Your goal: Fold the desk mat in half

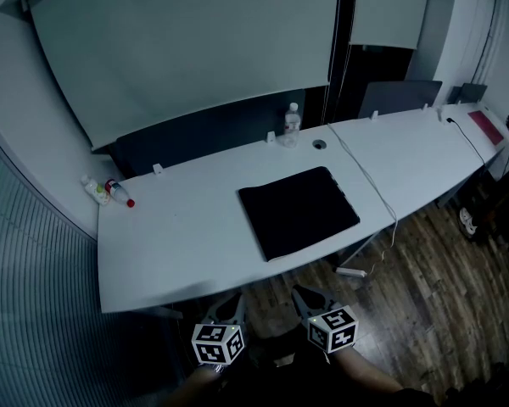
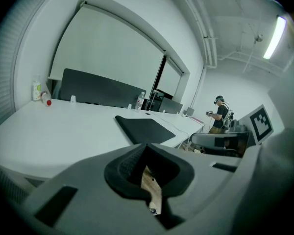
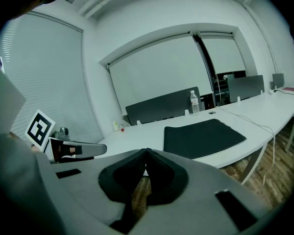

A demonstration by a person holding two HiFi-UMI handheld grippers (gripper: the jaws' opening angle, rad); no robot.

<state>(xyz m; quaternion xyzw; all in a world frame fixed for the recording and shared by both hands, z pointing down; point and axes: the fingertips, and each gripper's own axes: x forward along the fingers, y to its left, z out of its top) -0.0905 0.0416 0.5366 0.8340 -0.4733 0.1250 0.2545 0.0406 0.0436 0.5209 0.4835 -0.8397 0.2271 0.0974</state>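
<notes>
Desk (image 1: 174, 236) long and white, with desk mat (image 1: 299, 210) flat near its front edge, seemingly unfolded. Left hand-held gripper (image 1: 236, 300) and right hand-held gripper (image 1: 300, 293) closed on nothing, short of the desk. Whole fold probably left.

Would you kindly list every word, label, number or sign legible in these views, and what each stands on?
No text is readable.
Clear plastic water bottle: label too blurred to read.
Small white-and-green bottle and small red-capped bottle: labels too small.
Left tool and right tool: cubes bear black-and-white square patterns, no letters.
Black rectangular desk mat: no print visible.
</notes>
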